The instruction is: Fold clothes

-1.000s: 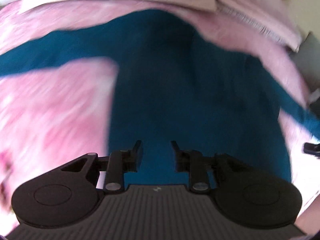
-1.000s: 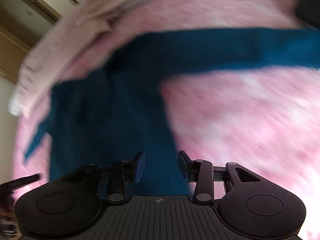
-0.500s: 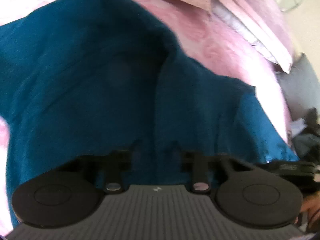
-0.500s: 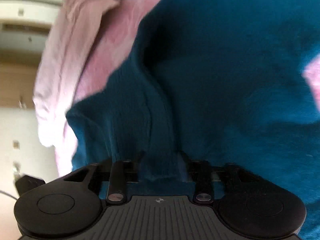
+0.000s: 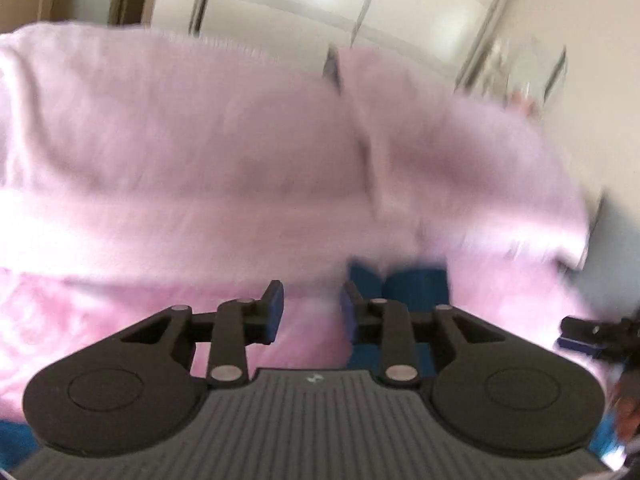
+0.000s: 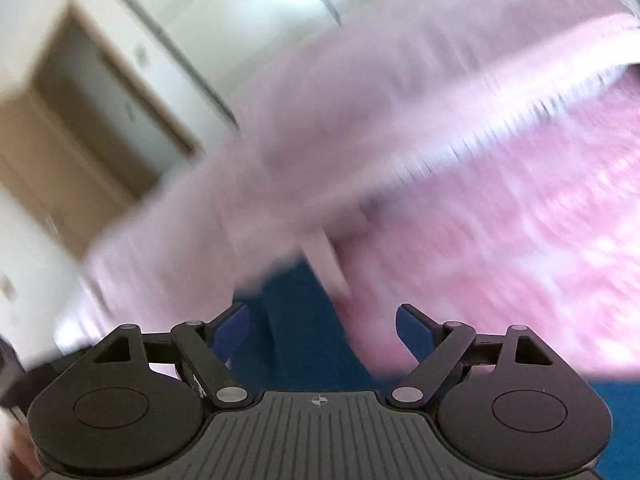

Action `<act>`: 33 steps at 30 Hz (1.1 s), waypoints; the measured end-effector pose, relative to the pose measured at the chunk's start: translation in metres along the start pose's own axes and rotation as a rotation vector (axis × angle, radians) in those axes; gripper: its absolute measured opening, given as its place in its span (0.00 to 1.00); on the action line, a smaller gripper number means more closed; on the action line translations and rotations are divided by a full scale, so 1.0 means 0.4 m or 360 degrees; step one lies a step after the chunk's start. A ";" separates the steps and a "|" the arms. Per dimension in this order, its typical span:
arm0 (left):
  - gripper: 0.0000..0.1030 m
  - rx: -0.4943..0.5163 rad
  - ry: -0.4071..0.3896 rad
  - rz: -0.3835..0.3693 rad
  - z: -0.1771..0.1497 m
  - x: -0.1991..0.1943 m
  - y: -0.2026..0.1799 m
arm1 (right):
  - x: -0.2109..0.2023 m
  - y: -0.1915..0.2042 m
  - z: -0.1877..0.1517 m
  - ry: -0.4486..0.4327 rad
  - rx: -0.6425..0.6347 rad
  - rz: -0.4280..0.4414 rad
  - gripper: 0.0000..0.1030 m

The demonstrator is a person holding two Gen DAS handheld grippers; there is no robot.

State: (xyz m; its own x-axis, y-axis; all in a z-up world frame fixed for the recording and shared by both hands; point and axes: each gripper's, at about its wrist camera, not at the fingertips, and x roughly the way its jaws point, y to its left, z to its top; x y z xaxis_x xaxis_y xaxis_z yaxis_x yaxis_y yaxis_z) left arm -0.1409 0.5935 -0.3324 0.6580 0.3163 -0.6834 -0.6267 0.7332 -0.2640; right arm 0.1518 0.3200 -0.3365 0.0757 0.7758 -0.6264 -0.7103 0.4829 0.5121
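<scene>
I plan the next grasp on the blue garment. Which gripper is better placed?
Probably the right gripper: it is open with the blue garment between its fingers; the left gripper faces mostly pink bedding.

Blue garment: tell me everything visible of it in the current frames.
The blue garment is a deep teal, soft-looking fabric, seen only in part and blurred. In the right wrist view it lies low between the open fingers of the right gripper, on the pink bedding. In the left wrist view a strip shows behind the left gripper. Neither gripper visibly clamps it.
</scene>
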 end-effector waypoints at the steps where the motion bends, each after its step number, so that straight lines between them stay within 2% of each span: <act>1: 0.18 0.0040 0.0082 0.0029 -0.033 0.009 0.010 | 0.010 -0.015 -0.031 0.0088 -0.0053 -0.0053 0.66; 2: 0.16 0.0077 0.0152 0.0048 -0.066 0.018 0.015 | 0.021 -0.028 -0.066 0.0174 -0.0101 -0.0115 0.61; 3: 0.17 0.0115 0.0206 0.0065 -0.100 0.029 0.017 | 0.030 -0.041 -0.098 0.0247 -0.0152 -0.0180 0.61; 6: 0.17 0.0171 0.0277 0.0147 -0.177 0.017 0.049 | 0.037 -0.077 -0.170 0.0324 -0.0319 -0.0405 0.61; 8: 0.18 0.0138 0.0315 0.0199 -0.205 0.013 0.090 | 0.013 -0.127 -0.194 0.0322 -0.0298 -0.0483 0.62; 9: 0.18 0.0117 0.0339 0.0239 -0.216 0.012 0.120 | -0.012 -0.162 -0.207 0.0313 -0.0253 -0.0512 0.62; 10: 0.14 0.0092 0.0341 0.0302 -0.228 0.003 0.149 | -0.035 -0.198 -0.221 0.0309 -0.0217 -0.0600 0.62; 11: 0.19 0.0063 0.0327 0.0373 -0.238 -0.015 0.175 | -0.058 -0.235 -0.235 0.0305 -0.0180 -0.0688 0.62; 12: 0.33 0.0033 0.0313 0.0443 -0.248 -0.033 0.202 | -0.086 -0.271 -0.247 0.0288 -0.0136 -0.0768 0.61; 13: 0.29 -0.0007 0.0296 0.0529 -0.254 -0.055 0.229 | -0.135 -0.304 -0.250 0.0223 -0.0066 -0.0826 0.61; 14: 0.21 -0.0055 0.0277 0.0628 -0.255 -0.082 0.258 | -0.184 -0.337 -0.253 0.0158 0.0005 -0.0882 0.61; 16: 0.20 -0.0208 0.0244 0.0746 -0.267 -0.150 0.321 | -0.291 -0.410 -0.260 0.0026 0.0214 -0.0968 0.61; 18: 0.20 -0.0337 0.0236 0.0758 -0.289 -0.211 0.349 | -0.409 -0.488 -0.283 -0.0127 0.0523 -0.0916 0.62; 20: 0.20 -0.0377 0.0243 0.0748 -0.313 -0.253 0.345 | -0.519 -0.564 -0.323 -0.0271 0.0832 -0.0935 0.62; 25: 0.20 -0.0485 0.0277 0.0636 -0.376 -0.308 0.297 | -0.704 -0.713 -0.437 -0.0581 0.1329 -0.0976 0.61; 28: 0.20 -0.0568 0.0273 0.0584 -0.404 -0.308 0.269 | -0.770 -0.770 -0.478 -0.0772 0.1507 -0.0913 0.61; 30: 0.20 -0.0573 0.0279 0.0562 -0.409 -0.299 0.250 | -0.780 -0.801 -0.488 -0.0826 0.1526 -0.0874 0.50; 31: 0.20 -0.0556 0.0283 0.0557 -0.410 -0.285 0.238 | -0.786 -0.815 -0.490 -0.0848 0.1519 -0.0850 0.37; 33: 0.20 -0.0507 0.0283 0.0546 -0.413 -0.288 0.210 | -0.794 -0.835 -0.484 -0.0889 0.1476 -0.0817 0.35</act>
State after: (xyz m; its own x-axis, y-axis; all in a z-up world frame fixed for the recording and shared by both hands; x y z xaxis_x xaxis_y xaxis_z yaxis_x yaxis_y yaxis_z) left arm -0.3383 0.5193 -0.3885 0.3274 0.3794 -0.8654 -0.9092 0.3759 -0.1792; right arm 0.2297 -0.1664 -0.4223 0.6591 0.3650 -0.6576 0.2497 0.7186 0.6491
